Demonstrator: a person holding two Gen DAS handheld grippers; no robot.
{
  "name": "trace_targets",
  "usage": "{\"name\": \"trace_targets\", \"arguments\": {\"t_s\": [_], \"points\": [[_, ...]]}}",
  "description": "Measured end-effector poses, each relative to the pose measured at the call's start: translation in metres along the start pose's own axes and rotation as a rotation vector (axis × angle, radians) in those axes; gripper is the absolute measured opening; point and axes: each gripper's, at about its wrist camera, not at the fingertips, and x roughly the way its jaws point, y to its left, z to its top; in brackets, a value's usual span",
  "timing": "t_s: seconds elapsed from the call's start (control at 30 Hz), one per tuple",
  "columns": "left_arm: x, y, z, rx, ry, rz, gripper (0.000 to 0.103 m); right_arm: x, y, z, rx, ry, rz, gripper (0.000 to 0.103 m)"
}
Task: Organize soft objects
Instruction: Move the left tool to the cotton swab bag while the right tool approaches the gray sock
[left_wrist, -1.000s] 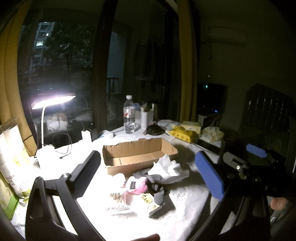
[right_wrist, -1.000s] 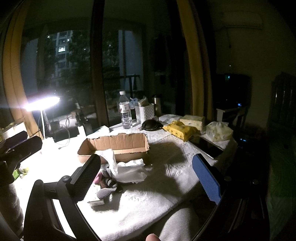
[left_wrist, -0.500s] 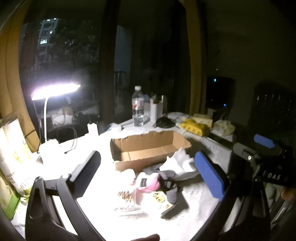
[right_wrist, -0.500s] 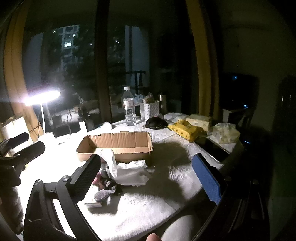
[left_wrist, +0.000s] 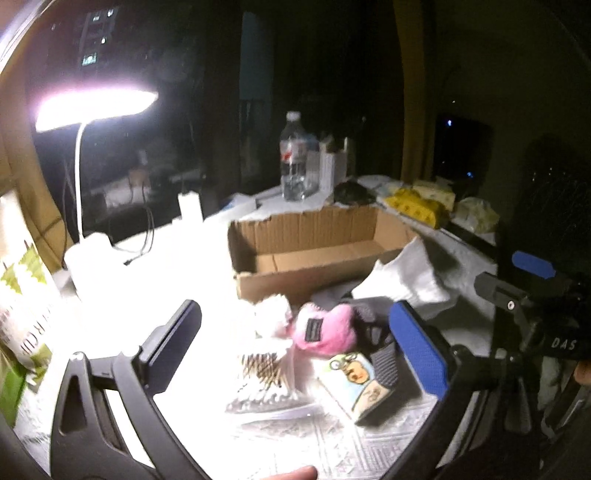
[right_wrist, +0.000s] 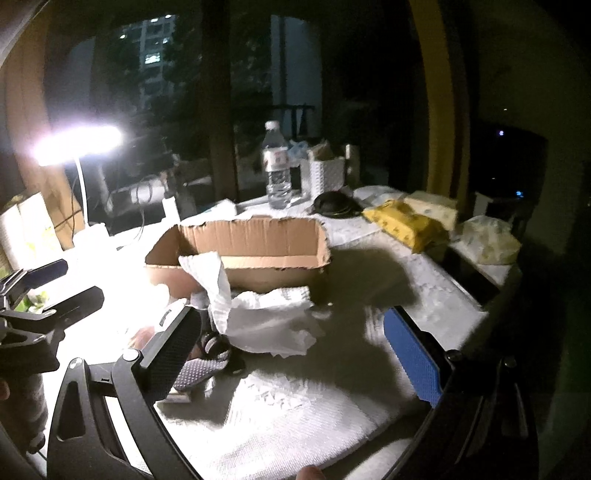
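A pile of soft things lies in front of an open cardboard box (left_wrist: 317, 251) (right_wrist: 243, 254). In the left wrist view I see a pink plush (left_wrist: 325, 328), a fluffy white item (left_wrist: 271, 314), a bag of cotton swabs (left_wrist: 266, 376), a cartoon-print pouch (left_wrist: 358, 380), a dark grey sock (left_wrist: 384, 358) and a white cloth (left_wrist: 406, 277). My left gripper (left_wrist: 295, 339) is open and empty above the pile. My right gripper (right_wrist: 291, 339) is open and empty, near the white cloth (right_wrist: 266, 317) and a grey sock (right_wrist: 199, 373).
A lit desk lamp (left_wrist: 92, 107) stands at the left. A water bottle (left_wrist: 293, 158), a white basket (right_wrist: 327, 173), yellow wipe packs (right_wrist: 406, 221) and a black item (right_wrist: 334, 203) sit behind the box. Paper packages (left_wrist: 22, 295) stand at the left edge.
Both grippers have moved forward and down toward the pile; the box and soft things look larger. Nothing has been picked up.
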Motion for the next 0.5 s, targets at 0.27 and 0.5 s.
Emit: {"name": "trace_targets", "arguments": {"t_s": [0.27, 0.5], "points": [[0.031, -0.007, -0.024, -0.001, 0.103, -0.033, 0.102, 0.033, 0.0, -0.015, 0.005, 0.077, 0.069, 0.1], [0.043, -0.015, -0.038, 0.008, 0.173, -0.033, 0.102, 0.05, -0.006, -0.033, 0.037, 0.139, 0.121, 0.094]]}}
